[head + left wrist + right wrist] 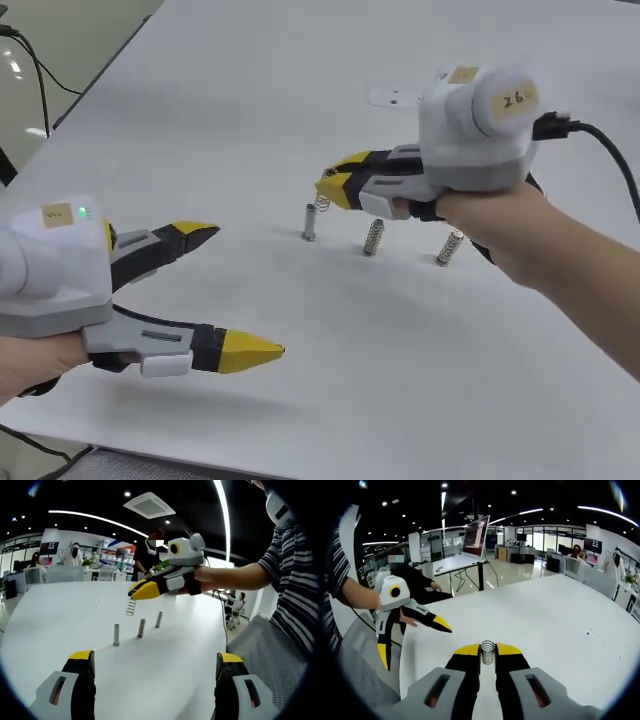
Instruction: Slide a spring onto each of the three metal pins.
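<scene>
Three metal pins stand upright in a row on the white table (400,380). The left pin (309,222) (116,635) is bare. The middle pin (373,237) (141,627) and the right pin (450,247) (159,619) each carry a spring. My right gripper (330,186) (142,591) (488,656) is shut on a loose spring (322,203) (131,607) (488,651), which hangs just above and slightly behind the bare pin. My left gripper (235,290) (155,660) (412,642) stands open and holds nothing, nearer me at the left, well short of the pins.
A black cable (600,140) trails from the right gripper's rear. A small white piece (395,97) lies on the table behind the pins. Another cable (40,70) hangs off the table's far left edge. People sit at desks in the background.
</scene>
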### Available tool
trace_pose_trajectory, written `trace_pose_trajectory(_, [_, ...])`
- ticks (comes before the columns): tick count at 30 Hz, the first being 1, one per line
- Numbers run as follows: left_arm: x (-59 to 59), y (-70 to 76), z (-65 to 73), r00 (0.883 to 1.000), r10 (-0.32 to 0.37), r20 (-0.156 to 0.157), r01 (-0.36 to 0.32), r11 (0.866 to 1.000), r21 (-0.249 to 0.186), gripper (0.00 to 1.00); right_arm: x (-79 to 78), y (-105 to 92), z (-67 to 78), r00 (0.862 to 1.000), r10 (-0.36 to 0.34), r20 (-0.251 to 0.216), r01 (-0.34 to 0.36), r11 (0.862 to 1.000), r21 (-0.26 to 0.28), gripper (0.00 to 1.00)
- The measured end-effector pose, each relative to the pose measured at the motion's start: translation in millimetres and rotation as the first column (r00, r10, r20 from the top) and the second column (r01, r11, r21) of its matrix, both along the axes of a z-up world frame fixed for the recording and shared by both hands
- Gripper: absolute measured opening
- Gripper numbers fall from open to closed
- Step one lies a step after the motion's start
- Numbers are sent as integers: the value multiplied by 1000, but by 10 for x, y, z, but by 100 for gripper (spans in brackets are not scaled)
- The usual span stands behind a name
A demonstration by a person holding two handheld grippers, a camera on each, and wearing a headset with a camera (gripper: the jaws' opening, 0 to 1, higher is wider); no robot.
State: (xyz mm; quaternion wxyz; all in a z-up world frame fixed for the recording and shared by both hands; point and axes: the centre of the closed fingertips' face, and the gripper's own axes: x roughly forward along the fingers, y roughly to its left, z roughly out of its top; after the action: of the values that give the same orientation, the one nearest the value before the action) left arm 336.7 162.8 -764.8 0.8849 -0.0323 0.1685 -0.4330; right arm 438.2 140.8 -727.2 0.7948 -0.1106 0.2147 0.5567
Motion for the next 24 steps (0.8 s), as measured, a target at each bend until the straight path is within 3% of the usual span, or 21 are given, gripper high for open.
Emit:
trace_pose_trajectory(3, [1, 21, -4, 1000, 6, 0, -6, 1000, -1, 98, 121, 22, 19, 993, -75, -92, 82, 994, 76, 8])
trace_pose_trajectory(8, [-8, 37, -24, 1000, 8, 0, -8, 1000, 9, 98, 255, -12, -112, 979, -138, -148, 148, 987, 63, 8])
trace_pose_trajectory(17, [-13, 47, -29, 1000, 12, -5, -12, 1000, 5, 98, 257, 27, -269, 974, -152, -168, 160, 987, 31, 8])
trace_pose_trajectory(24, [-19, 70, -45, 1000, 16, -7, -16, 1000, 13, 97, 232, 66, -338, 978, -140, -154, 143, 990, 5, 8])
